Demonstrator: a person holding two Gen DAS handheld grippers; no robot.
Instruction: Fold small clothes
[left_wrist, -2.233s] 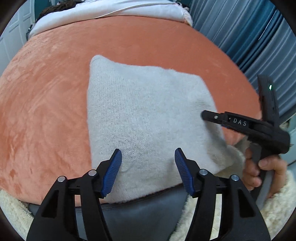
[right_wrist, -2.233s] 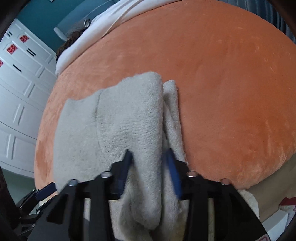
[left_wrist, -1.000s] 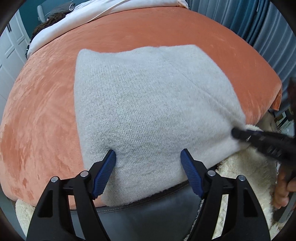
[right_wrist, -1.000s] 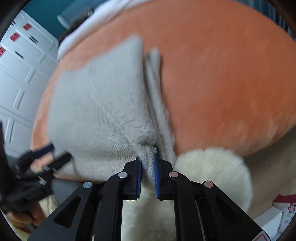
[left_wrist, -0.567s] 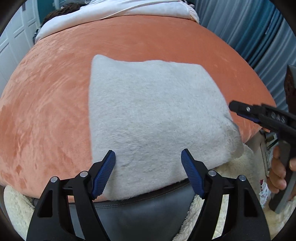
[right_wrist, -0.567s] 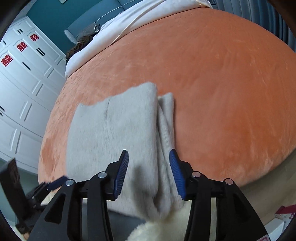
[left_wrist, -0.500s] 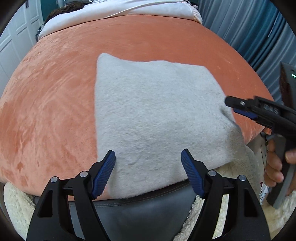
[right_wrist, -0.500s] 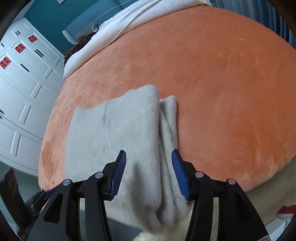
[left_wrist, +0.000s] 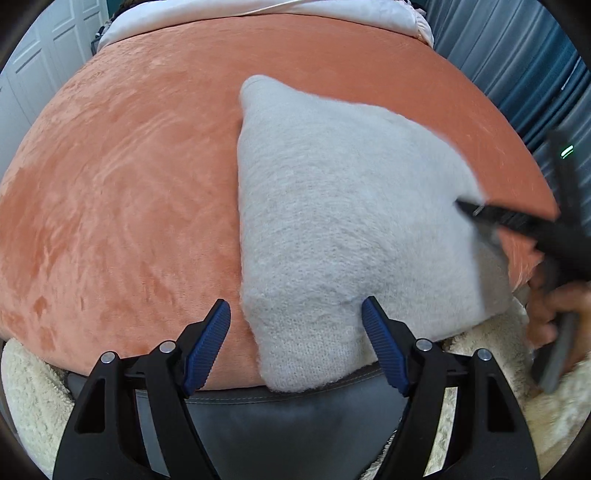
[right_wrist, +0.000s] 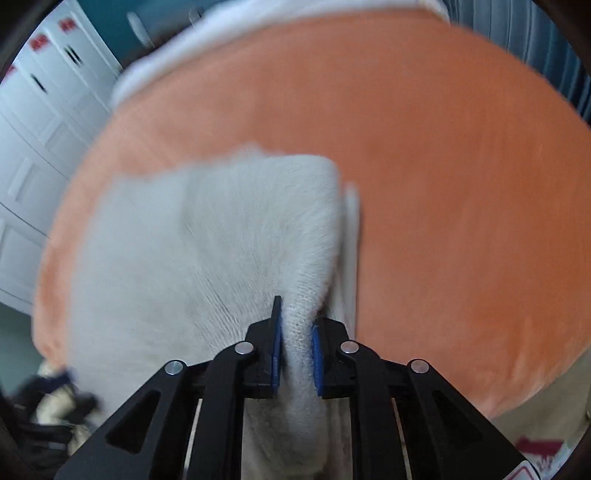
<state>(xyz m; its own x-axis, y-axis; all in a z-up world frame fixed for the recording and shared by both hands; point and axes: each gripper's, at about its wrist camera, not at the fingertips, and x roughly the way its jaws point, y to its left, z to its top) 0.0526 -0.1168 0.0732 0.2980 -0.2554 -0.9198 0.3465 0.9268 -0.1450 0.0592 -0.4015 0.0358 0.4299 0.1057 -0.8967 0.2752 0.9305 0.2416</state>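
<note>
A folded light grey knit garment (left_wrist: 343, 229) lies on the orange plush bed cover (left_wrist: 122, 192), its near end hanging over the front edge. My left gripper (left_wrist: 295, 343) is open just above that near end, its blue pads either side of the near left corner. My right gripper (right_wrist: 295, 339) is shut on the garment's thick folded right edge (right_wrist: 299, 314); in the left wrist view it comes in from the right (left_wrist: 476, 210), blurred. The garment (right_wrist: 207, 236) spreads left of it.
A white pillow or sheet (left_wrist: 258, 11) lies at the bed's far end. Blue-grey curtains (left_wrist: 524, 62) hang at the right, white cabinet doors (right_wrist: 40, 122) at the left. A cream fleecy fabric (left_wrist: 22, 384) and a grey bed frame edge (left_wrist: 280, 421) lie below the front edge.
My right gripper has closed on the garment's right folded edge; half a second ago it was open above it. The left view has shifted so the garment sits further right.
</note>
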